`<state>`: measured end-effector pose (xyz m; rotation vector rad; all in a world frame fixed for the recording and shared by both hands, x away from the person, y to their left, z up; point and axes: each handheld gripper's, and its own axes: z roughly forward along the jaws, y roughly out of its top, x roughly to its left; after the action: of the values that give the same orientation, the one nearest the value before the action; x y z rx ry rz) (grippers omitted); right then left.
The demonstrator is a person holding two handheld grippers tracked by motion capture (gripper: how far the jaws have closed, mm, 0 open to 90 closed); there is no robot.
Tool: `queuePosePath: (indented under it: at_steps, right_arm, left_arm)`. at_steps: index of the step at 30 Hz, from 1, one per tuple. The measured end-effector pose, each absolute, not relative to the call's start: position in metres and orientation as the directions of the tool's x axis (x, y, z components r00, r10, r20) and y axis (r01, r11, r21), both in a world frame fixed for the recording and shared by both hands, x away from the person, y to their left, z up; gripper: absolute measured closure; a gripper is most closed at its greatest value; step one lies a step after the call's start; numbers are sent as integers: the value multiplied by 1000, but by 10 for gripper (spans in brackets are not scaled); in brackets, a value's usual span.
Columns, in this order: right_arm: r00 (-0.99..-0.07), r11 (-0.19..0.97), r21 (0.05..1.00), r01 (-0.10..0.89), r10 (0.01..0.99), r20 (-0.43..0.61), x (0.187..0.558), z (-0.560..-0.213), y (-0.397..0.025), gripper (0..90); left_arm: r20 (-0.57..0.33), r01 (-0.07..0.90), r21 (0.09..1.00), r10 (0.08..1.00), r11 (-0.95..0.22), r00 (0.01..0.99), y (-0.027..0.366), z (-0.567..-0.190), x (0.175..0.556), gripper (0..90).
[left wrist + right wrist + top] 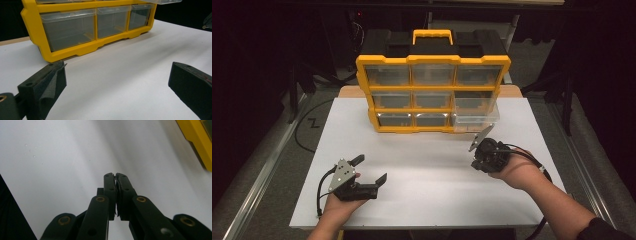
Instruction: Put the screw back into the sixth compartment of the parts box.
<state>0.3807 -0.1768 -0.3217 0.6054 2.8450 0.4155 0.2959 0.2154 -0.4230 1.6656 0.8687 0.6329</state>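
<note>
Both tongs are idling empty: left gripper (371, 169) gaping wide at 7 o'clock, right gripper (474, 164) pinched closed at 4 o'clock, just below the organizer's (432, 93) pulled-out bottom-right drawer (475, 119); it is still waiting, nothing being gripped yet.

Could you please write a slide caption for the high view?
Open left hand-held gripper and shut right hand-held gripper over white table before yellow drawer organizer.

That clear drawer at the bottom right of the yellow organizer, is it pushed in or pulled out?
Pulled out. The bottom-right drawer juts forward past the yellow frame, while its neighbours sit flush.
</note>
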Motion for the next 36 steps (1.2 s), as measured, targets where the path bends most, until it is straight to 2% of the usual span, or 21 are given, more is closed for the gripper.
queuePosePath:
  at_steps: [36]
  right_arm:
    - [-889, 877, 312, 367, 429, -162, 393, -269, -178, 896]
  left_arm:
    - [-29, 221, 967, 809, -126, 587, 216, -423, 296, 23]
